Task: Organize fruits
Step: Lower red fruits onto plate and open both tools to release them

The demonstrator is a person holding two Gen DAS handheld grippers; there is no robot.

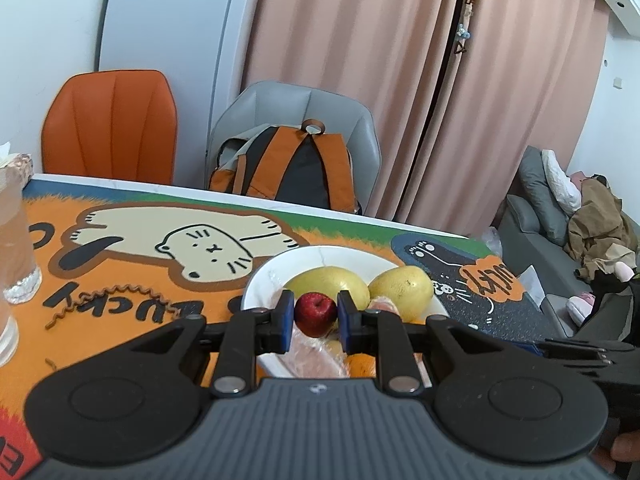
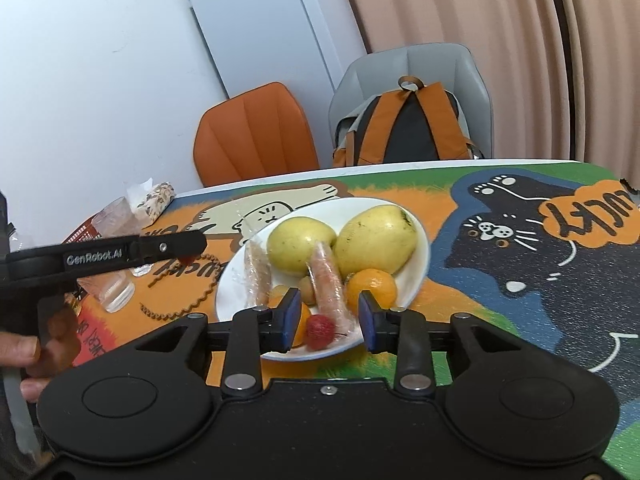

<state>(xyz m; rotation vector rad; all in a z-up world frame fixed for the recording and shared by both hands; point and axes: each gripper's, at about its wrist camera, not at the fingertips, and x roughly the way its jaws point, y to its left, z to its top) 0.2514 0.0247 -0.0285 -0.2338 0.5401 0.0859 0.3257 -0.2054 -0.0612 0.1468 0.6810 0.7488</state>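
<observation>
- The left hand-held gripper (image 1: 314, 318) pinches a small red apple (image 1: 315, 313) between its blue pads, held up over the near side of the plate (image 1: 272, 276).
- In the right wrist view that same gripper reaches in from the left, lifted above the counter (image 2: 560, 280), with a speck of red at its tip.
- The right hand-held gripper (image 2: 330, 322) is spread wide over the near rim of the plate, with nothing between its pads (image 2: 291, 318).
- The white plate sits on a cartoon cat mat (image 1: 120, 280) on the counter.
- On the far half of the plate lie two big yellow fruits (image 2: 300, 248), side by side and touching.
- Two plastic-wrapped pinkish sticks (image 2: 328, 280) lie near them, one leaning against the left yellow fruit.
- An orange (image 2: 371, 287) sits at the right, just beside the wrapped stick; a small tan round fruit (image 2: 307, 292) is on the stick's other side.
- A red strawberry-like fruit (image 2: 320, 331) lies at the near rim, touching another orange (image 2: 301, 322) that is partly hidden behind the right gripper's left pad.
- Clear glasses (image 1: 18, 248) stand at the left edge of the counter.
- Beyond the counter are an orange chair (image 1: 110, 126) and a grey chair (image 1: 296, 100) holding a backpack (image 1: 286, 164).
</observation>
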